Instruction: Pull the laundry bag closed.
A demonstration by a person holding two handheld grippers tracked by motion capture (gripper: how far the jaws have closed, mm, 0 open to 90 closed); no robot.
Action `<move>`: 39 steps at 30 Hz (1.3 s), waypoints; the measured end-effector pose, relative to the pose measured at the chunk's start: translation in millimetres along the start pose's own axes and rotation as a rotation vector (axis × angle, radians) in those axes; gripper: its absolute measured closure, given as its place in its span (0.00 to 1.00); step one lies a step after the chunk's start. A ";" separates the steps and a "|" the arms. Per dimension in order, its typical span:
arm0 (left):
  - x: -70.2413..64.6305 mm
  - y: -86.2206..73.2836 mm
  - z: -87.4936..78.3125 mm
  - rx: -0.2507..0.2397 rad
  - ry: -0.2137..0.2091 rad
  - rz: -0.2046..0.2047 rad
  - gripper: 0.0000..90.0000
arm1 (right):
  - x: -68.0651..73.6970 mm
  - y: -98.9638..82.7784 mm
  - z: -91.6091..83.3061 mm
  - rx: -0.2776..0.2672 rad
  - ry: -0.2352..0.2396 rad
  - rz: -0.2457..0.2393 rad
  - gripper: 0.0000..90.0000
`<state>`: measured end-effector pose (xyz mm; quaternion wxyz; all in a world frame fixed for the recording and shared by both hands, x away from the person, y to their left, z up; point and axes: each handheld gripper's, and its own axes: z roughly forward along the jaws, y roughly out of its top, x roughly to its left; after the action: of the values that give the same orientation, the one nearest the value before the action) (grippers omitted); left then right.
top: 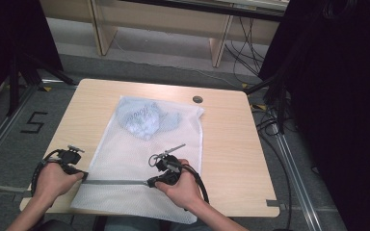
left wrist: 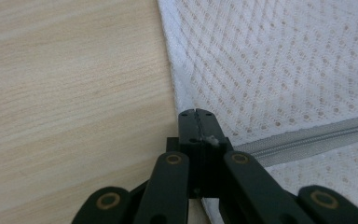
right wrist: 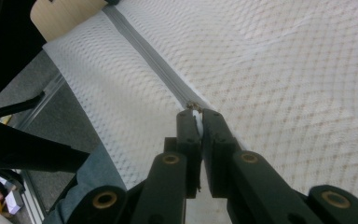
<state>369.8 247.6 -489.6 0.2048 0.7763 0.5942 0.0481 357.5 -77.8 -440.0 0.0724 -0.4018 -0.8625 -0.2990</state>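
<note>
A white mesh bag (top: 139, 159) lies flat on the wooden table (top: 231, 144), with a light blue garment (top: 142, 120) bunched inside at its far end. A grey zipper (top: 115, 182) runs across the bag's near end. My left gripper (top: 83, 174) is at the zipper's left end, shut on the bag's edge (left wrist: 182, 100). In the left gripper view the jaws (left wrist: 196, 113) meet over the mesh beside the zipper (left wrist: 307, 137). My right gripper (top: 150, 182) sits further right along the zipper, shut on the zipper pull (right wrist: 193, 106), and the zipper (right wrist: 149, 56) stretches away ahead of it.
A small dark round disc (top: 197, 99) sits near the table's far edge. The bag's near end hangs over the table's front edge above the person's lap (right wrist: 88, 186). Black drapes (top: 347, 96) and floor cables (top: 270, 120) stand to the right.
</note>
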 end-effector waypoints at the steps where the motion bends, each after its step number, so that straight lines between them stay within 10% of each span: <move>1: 0.0 0.0 0.0 0.000 0.000 0.000 1.00 | -0.2 -0.6 -0.8 0.002 -0.001 0.003 0.97; 39: -0.6 0.4 0.1 0.002 0.005 0.008 1.00 | -15.1 -14.9 -12.5 -0.010 -0.010 0.020 0.97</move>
<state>370.0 246.9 -489.5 0.2023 0.7788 0.5917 0.0502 355.2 -102.3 -442.3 0.0689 -0.4124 -0.8573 -0.3005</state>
